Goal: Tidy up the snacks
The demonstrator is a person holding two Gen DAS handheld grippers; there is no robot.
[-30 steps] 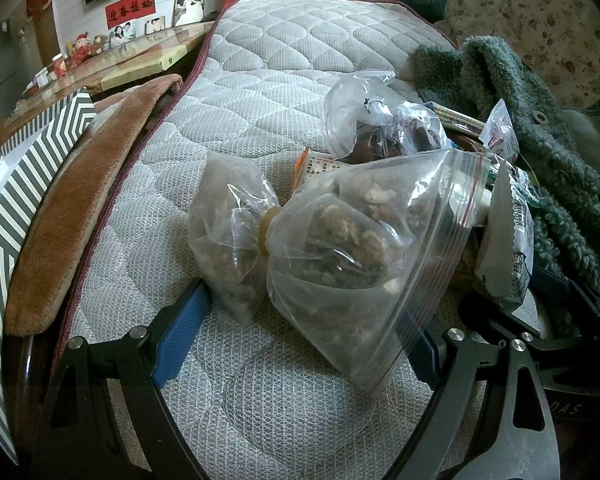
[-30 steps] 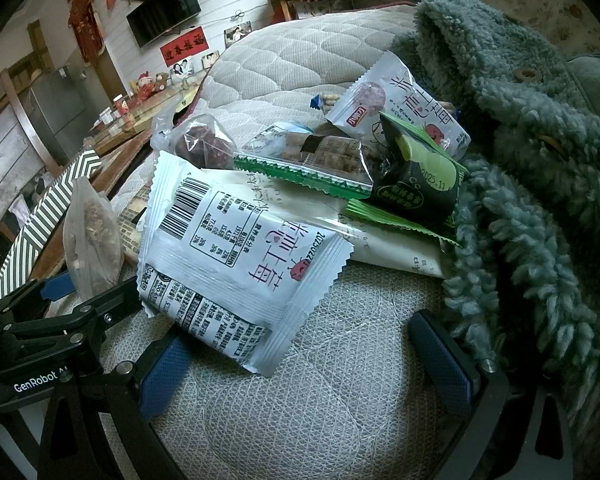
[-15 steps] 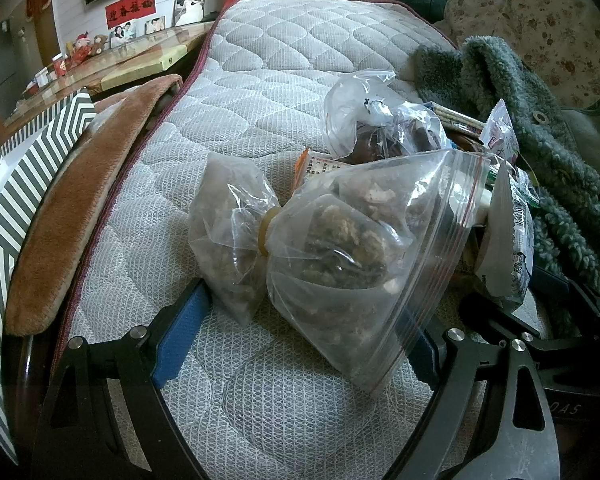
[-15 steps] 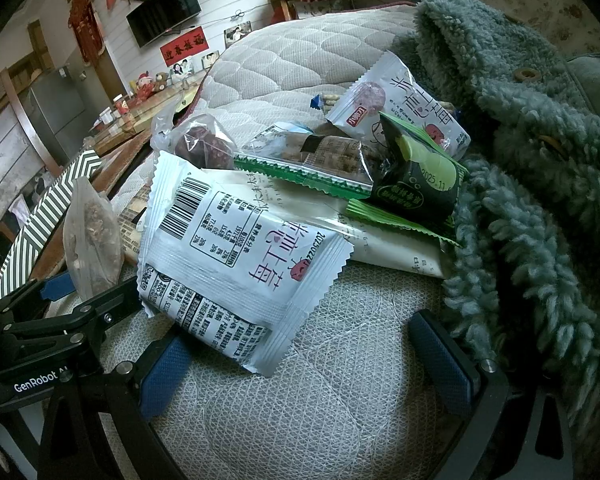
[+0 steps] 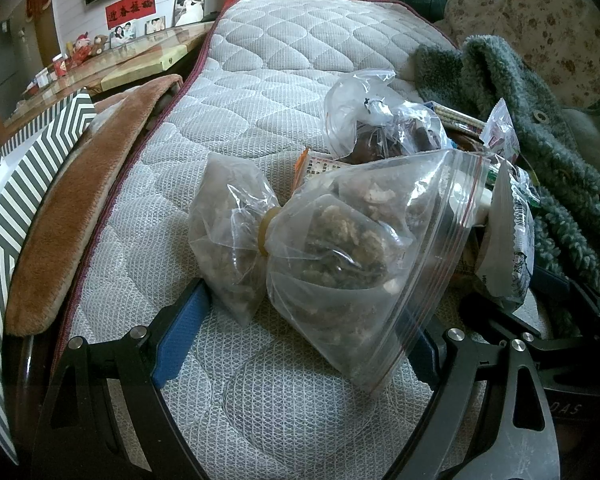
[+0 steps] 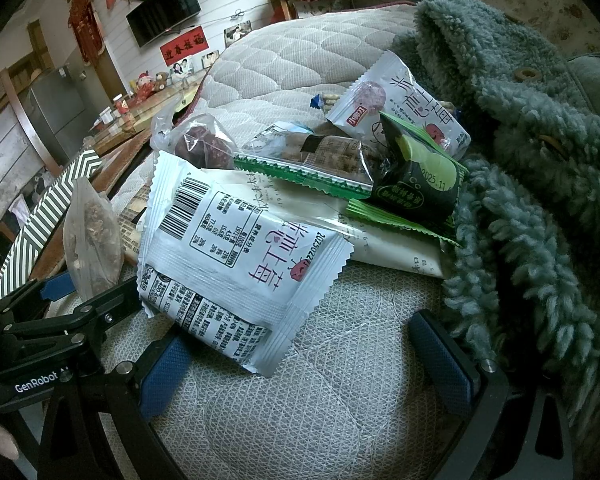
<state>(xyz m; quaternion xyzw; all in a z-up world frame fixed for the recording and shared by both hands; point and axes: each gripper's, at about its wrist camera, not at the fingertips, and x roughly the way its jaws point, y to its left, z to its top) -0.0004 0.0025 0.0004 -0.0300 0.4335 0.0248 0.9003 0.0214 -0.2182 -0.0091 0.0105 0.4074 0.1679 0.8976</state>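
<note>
A pile of snacks lies on a quilted mattress [image 5: 260,92]. In the left wrist view a clear zip bag of brown dried pieces [image 5: 352,248], cinched by a rubber band, lies between the fingers of my open left gripper [image 5: 300,324]. Behind it sits a knotted clear bag of dark red fruit [image 5: 380,124]. In the right wrist view a white packet with a barcode [image 6: 236,256] lies just ahead of my open right gripper [image 6: 300,344], its corner between the fingers. Beyond it are a green-edged clear packet [image 6: 312,160], a dark green pouch [image 6: 420,180] and a second white packet [image 6: 404,108].
A teal fleece coat [image 6: 532,168] is heaped along the right of the pile. A brown plush strip [image 5: 72,208] and a striped box [image 5: 16,184] border the mattress on the left. A wooden table [image 5: 112,68] with ornaments stands beyond.
</note>
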